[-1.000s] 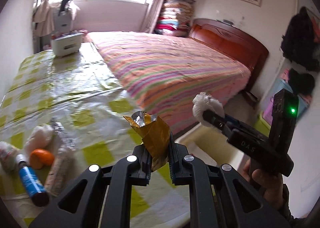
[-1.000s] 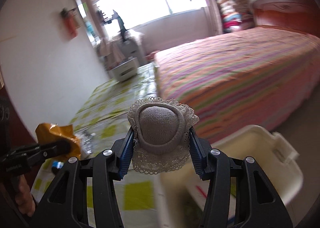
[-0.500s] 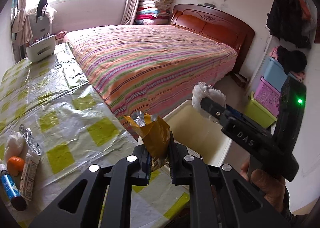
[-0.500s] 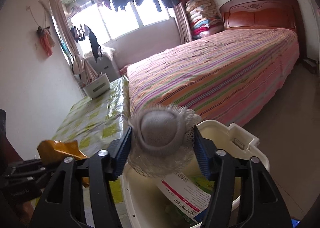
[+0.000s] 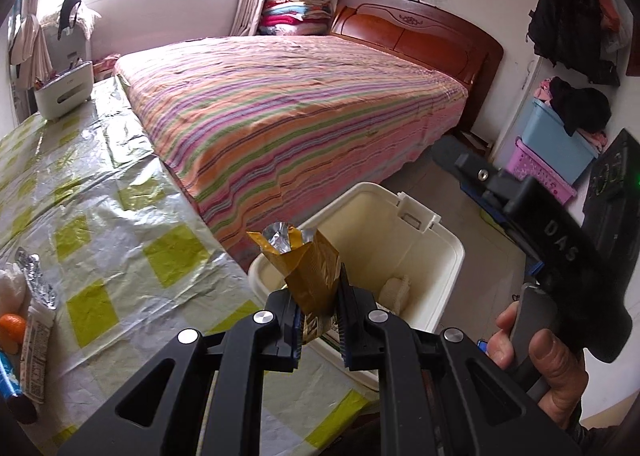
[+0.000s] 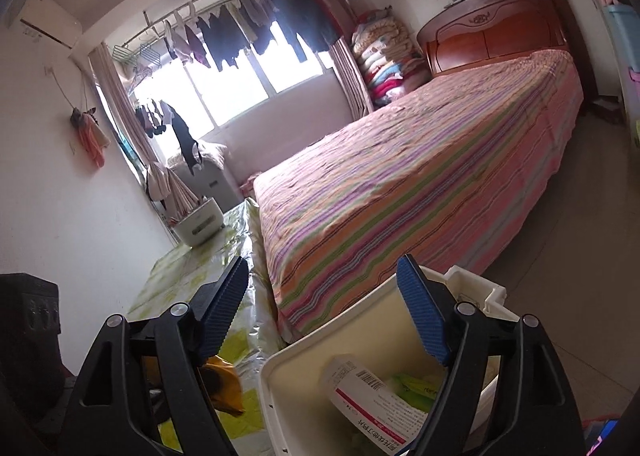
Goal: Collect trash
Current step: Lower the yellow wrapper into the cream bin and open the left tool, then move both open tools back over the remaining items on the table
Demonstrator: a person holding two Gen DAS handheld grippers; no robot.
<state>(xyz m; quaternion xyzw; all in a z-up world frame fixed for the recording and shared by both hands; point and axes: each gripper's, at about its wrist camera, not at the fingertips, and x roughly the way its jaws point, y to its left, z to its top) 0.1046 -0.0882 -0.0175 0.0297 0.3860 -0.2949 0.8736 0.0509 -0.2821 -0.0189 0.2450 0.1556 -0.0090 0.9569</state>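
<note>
My left gripper (image 5: 318, 306) is shut on a crumpled gold foil wrapper (image 5: 308, 268), held above the table edge beside the white trash bin (image 5: 448, 244). A lacy grey-white piece (image 5: 396, 290) lies inside the bin. My right gripper (image 6: 324, 308) is open and empty above the bin (image 6: 280, 368), which holds a white bottle with a red-striped label (image 6: 372, 396) and green scraps (image 6: 412, 384). The gold wrapper (image 6: 224, 380) shows at lower left in the right wrist view. The right gripper's body (image 5: 560, 248) shows at right in the left wrist view.
A table with a yellow-checked plastic cover (image 5: 100, 216) carries an orange (image 5: 12, 326), a foil strip (image 5: 36, 276), a tube (image 5: 36, 352) and a white box (image 5: 64, 90). A striped bed (image 5: 300, 112) stands beside it. Plastic crates (image 5: 560, 152) stand at right.
My right gripper has opened and the lacy grey piece has dropped into the bin. My left gripper, still holding the gold wrapper, has moved closer to the bin.
</note>
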